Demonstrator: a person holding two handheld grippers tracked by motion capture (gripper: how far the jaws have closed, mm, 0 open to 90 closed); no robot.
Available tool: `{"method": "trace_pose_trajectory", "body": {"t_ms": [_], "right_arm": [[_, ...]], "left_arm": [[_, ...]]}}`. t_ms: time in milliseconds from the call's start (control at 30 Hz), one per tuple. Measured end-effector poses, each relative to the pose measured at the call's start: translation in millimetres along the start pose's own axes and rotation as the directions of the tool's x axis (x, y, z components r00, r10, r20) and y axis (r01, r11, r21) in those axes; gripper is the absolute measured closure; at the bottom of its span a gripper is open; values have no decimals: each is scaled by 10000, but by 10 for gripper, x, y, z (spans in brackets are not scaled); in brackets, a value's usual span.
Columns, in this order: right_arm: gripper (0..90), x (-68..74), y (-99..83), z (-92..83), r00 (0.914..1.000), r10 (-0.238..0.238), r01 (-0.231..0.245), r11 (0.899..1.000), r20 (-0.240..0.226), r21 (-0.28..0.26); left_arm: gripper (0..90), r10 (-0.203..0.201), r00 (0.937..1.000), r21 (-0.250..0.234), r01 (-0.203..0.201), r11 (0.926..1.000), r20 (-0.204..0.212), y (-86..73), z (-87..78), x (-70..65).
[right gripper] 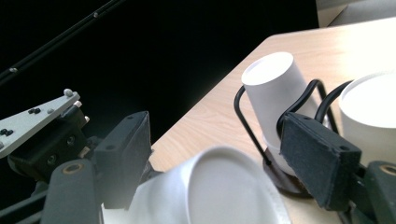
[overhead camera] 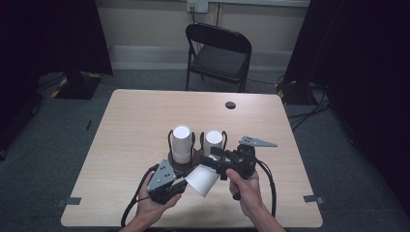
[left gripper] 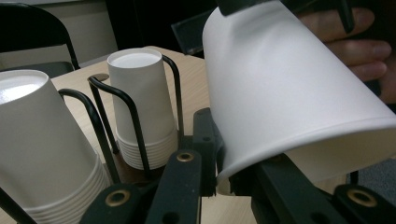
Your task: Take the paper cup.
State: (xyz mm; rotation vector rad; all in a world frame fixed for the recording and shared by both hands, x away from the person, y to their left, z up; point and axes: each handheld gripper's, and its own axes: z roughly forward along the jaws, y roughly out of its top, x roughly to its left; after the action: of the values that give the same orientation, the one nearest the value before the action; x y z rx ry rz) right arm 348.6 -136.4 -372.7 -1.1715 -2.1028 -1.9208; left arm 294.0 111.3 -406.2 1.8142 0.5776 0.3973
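From the high view, a wooden table (overhead camera: 145, 125) carries a black wire holder (overhead camera: 170, 137) with two bays, each holding a stack of upturned white paper cups: the left stack (overhead camera: 182, 142) and the right stack (overhead camera: 213, 140), side by side near the table's middle. At six o'clock from the holder a single loose cup (overhead camera: 203, 180) hangs tilted in the air, its open mouth turned toward five o'clock, between the left gripper (overhead camera: 180, 186) at its eight o'clock and the right gripper (overhead camera: 212, 157) at its twelve o'clock. A black folding chair (overhead camera: 220, 53) stands beyond the table's far edge; the room to either side is too dark to make out. In the left gripper view the loose cup (left gripper: 289, 88) sits at two o'clock, its rim pinched between the jaws, which stand narrowly apart on the cup wall; the cup's base is cut off by the top edge, where the other gripper covers it. Both stacks stand in their wire bays, one (left gripper: 42, 144) at nine o'clock, one (left gripper: 142, 107) at eleven, and fingers (left gripper: 359, 44) of the person's right hand show behind the cup. In the right gripper view the cup's closed end (right gripper: 224, 191) lies blurred at six o'clock between that gripper's wide-set jaws; whether the pads touch it I cannot tell.
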Motion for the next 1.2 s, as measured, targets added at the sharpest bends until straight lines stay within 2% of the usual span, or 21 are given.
{"method": "trace_pose_trajectory", "body": {"t_ms": [200, 233, 300, 500, 700, 800, 933, 1033, 1067, 1100, 1167, 1200], "right_arm": [[245, -24, 20, -31, 9998, -174, 174, 9998, 54, -71], [247, -23, 26, -48, 9990, -398, 400, 9992, 183, -64], [252, -24, 32, -67, 9978, -580, 582, 9983, 307, -68], [255, -34, 48, -129, 9947, -937, 941, 9955, 432, -66], [258, -39, 47, -177, 9888, -1361, 1341, 9903, 619, 362], [257, -37, 50, -204, 9864, -1488, 1459, 9883, 702, 451], [233, -40, -17, -278, 9787, -1926, 1880, 9799, 707, 666], [190, -57, -96, -292, 9773, -1998, 1939, 9775, 709, 825], [190, -57, -96, -292, 9773, -1998, 1939, 9775, 709, 825], [166, -59, -141, -304, 9750, -2113, 2052, 9749, 683, 869], [162, -59, -171, -320, 9727, -2225, 2159, 9718, 653, 951], [160, -56, -181, -327, 9702, -2327, 2257, 9693, 673, 971]], "left_arm": [[841, -158, 9998, 464, 151, 9988, 143, 0, 4, 48], [841, -99, 9998, 695, 87, 9975, 156, 13, -13, 65], [842, -60, 9996, 841, 37, 9965, 267, 25, -23, 86], [842, -166, 9998, 1234, 154, 9922, 86, 44, -66, 180], [843, -539, 9985, 1517, 530, 9870, 15, 75, -103, 261], [844, -583, 9983, 1661, 563, 9845, 71, 80, -108, 280], [844, -553, 9984, 2133, 523, 9756, 82, 89, -81, 304], [845, -487, 9988, 2478, 450, 9678, 91, 90, -64, 311], [845, -487, 9988, 2478, 450, 9678, 91, 90, -64, 311], [844, -472, 9987, 2638, 412, 9637, 164, 91, -60, 315], [844, -455, 9988, 2682, 393, 9626, 170, 95, -63, 320], [844, -563, 9981, 2962, 468, 9540, 236, 113, -65, 336]]}}
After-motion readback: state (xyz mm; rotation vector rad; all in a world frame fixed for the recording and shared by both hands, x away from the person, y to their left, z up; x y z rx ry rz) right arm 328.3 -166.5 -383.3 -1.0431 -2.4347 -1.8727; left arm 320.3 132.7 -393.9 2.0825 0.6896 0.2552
